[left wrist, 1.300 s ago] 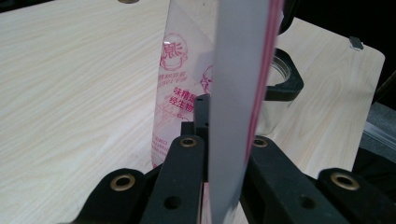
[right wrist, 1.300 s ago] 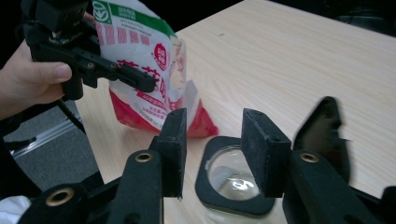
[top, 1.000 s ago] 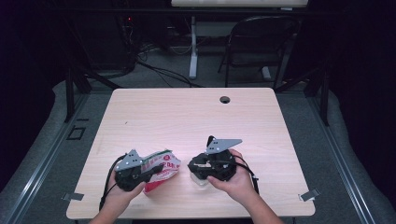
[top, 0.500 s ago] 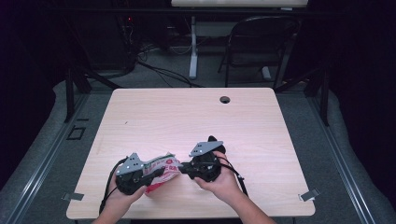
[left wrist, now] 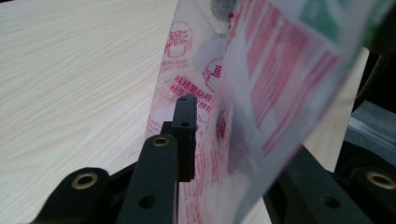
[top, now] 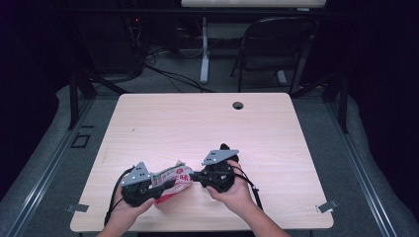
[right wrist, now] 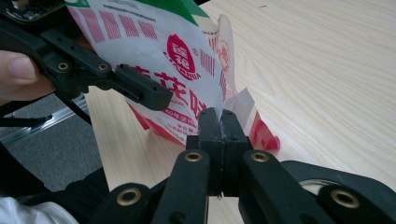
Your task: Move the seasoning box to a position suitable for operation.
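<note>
Two grippers are sharing the red-and-white packet (top: 173,181) near the desk's (top: 276,148) front edge: the right gripper (right wrist: 219,116) is pinching its torn corner tight, while the left gripper (top: 168,186), jaws just opening around the packet's body, should be re-clamping firmly before any pulling apart.

Left gripper (top: 165,186) jaws parted, lately opening, right gripper (top: 193,176) jaws pinched together, both hands low, tips facing.

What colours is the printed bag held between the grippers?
White bag with red print and a green corner, clearest in the right gripper view.
</note>
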A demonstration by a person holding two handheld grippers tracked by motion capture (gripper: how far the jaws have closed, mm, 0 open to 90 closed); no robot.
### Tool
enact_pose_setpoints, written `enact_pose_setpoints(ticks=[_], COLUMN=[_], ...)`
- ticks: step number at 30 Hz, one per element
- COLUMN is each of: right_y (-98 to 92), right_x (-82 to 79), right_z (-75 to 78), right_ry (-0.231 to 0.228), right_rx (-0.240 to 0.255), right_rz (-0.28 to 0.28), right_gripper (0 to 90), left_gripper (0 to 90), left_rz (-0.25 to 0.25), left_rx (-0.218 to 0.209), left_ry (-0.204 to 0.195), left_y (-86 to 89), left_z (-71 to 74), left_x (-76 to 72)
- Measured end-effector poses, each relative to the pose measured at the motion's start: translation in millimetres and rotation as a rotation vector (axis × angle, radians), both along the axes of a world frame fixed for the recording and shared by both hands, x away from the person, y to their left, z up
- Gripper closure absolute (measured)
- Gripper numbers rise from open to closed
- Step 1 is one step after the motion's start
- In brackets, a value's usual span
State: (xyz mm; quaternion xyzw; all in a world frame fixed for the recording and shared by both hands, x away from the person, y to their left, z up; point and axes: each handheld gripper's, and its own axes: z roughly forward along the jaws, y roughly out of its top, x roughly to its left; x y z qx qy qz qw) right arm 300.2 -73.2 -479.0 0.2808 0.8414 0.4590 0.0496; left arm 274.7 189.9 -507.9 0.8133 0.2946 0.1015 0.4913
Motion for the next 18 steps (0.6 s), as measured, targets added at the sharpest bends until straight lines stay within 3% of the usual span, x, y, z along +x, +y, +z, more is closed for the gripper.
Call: enact_pose_setpoints(ticks=[11, 14, 18], right_y=[-12.9, -13.3, -12.6], right_x=[-2.3, -2.4, -3.2], right_z=[0.0, -0.2, -0.4], right_ry=[0.004, 0.007, 0.009], right_rx=[0.007, 0.007, 0.008], right_rz=[-0.014, -0.011, -0.011], right_gripper=[90.0, 90.0, 90.0], left_gripper=[55.7, 52.5, 46.1], left_rz=[-0.007, 0.018, 0.06], left_rx=[-0.027, -0.018, 0.039], left_ry=[-0.004, -0.011, -0.019], left_y=[-5.4, -7.6, -7.5], left_z=[-7.1, -9.3, -17.3], left_x=[-0.5, -3.7, -8.9])
